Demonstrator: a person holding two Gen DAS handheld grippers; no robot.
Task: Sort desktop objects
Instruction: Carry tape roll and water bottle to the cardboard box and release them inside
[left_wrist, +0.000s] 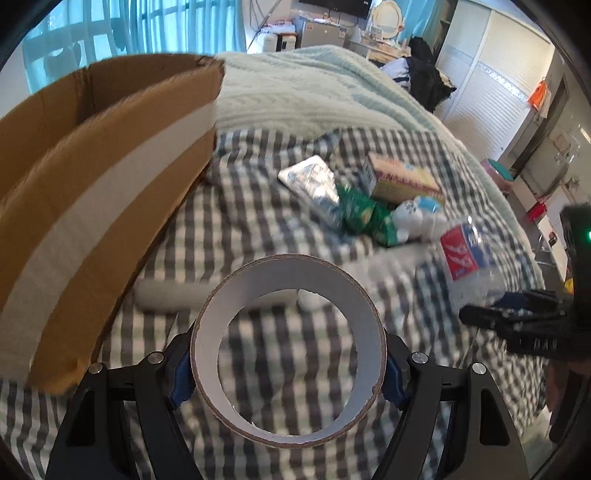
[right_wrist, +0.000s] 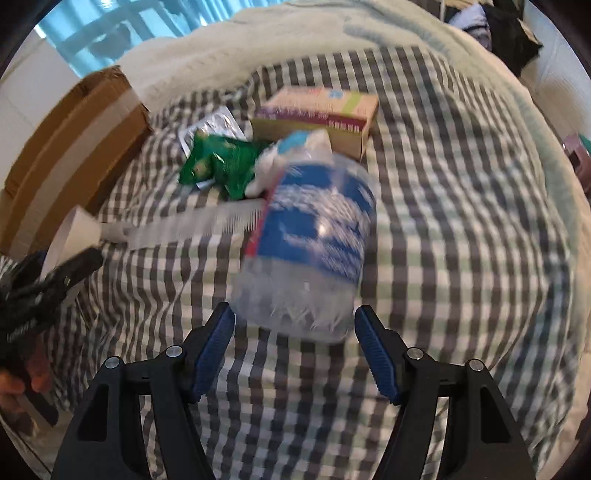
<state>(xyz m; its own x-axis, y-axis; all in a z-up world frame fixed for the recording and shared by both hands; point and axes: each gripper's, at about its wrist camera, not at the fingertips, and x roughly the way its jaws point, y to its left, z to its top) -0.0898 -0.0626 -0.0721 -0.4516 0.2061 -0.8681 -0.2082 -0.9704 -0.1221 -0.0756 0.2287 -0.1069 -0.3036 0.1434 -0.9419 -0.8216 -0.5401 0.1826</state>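
Note:
My left gripper (left_wrist: 288, 373) is shut on a roll of tape (left_wrist: 288, 273) with a white core and brown edge, its blue pads (left_wrist: 181, 373) pressing both sides, above the checked bedsheet (left_wrist: 288, 362). Beside it on the left stands an open cardboard box (left_wrist: 92, 206). In the right wrist view a clear plastic bottle (right_wrist: 314, 229) with a blue label points away from me. My right gripper (right_wrist: 293, 325) is shut on its base, the pad tips on either side. The bottle (left_wrist: 465, 254) and right gripper (left_wrist: 517, 325) also show in the left wrist view.
On the sheet lie a green snack bag (right_wrist: 221, 162), a foil blister pack (right_wrist: 210, 125), a tan carton (right_wrist: 321, 107), a white and blue packet (left_wrist: 417, 214) and a white comb (right_wrist: 207, 221). A pale knitted blanket (left_wrist: 303, 92) covers the far side. A hand (right_wrist: 14, 384) holds the left gripper.

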